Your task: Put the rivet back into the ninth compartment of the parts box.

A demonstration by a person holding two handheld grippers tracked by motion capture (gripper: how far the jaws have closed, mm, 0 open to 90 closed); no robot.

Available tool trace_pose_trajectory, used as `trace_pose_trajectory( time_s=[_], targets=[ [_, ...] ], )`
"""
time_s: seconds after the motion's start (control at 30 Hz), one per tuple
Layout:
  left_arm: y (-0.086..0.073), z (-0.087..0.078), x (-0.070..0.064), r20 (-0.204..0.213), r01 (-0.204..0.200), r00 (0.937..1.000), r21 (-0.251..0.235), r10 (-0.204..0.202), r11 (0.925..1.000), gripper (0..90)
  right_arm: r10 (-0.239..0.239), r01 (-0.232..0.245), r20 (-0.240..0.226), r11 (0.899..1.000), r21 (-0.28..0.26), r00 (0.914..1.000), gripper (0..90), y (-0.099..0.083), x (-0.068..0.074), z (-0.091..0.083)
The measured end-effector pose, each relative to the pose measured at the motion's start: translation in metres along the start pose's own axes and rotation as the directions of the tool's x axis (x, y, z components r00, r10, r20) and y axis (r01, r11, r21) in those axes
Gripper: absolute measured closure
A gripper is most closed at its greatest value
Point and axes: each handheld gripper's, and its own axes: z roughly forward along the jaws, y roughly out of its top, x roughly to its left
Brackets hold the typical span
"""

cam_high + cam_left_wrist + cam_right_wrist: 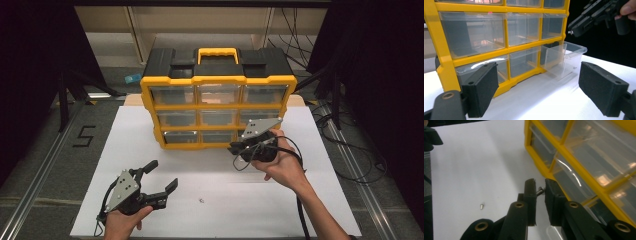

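A small screw (pixel 539 190) is being pinched between the nearly closed jaws of the right gripper (pixel 540 191), just in front of the yellow organizer (pixel 217 107) and above its pulled-out clear drawer (pixel 564 60) in the bottom row. In the left gripper view that drawer is being shown half out, with a tiny piece already lying inside it. The step in hand is judged to be the carrying of the screw to the open drawer. A second screw (pixel 201 200) is being left on the white table (pixel 150 130), near the left gripper (pixel 160 177), whose jaws are being held wide apart and empty. Next, the held screw would need to be lowered over the drawer's opening and released.
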Motion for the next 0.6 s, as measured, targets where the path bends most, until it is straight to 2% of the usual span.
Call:
trace_pose_trajectory(
  time_s=[0.2, 0.6],
  targets=[
    [0.0, 0.0, 0.0, 0.0, -0.007, 1.0, 0.0, 0.007, 1.0, 16.0, 0.033, -0.032, 0.031, 0.999, -0.02, 0.999, 80.3, -0.005, -0.014, -0.015],
    [0.0, 0.0, 0.0, 0.0, -0.005, 1.0, -0.001, 0.005, 1.0, 16.0, 0.067, -0.065, 0.083, 0.997, -0.032, 0.9943, 80.3, -0.012, -0.028, -0.027]
  ],
)
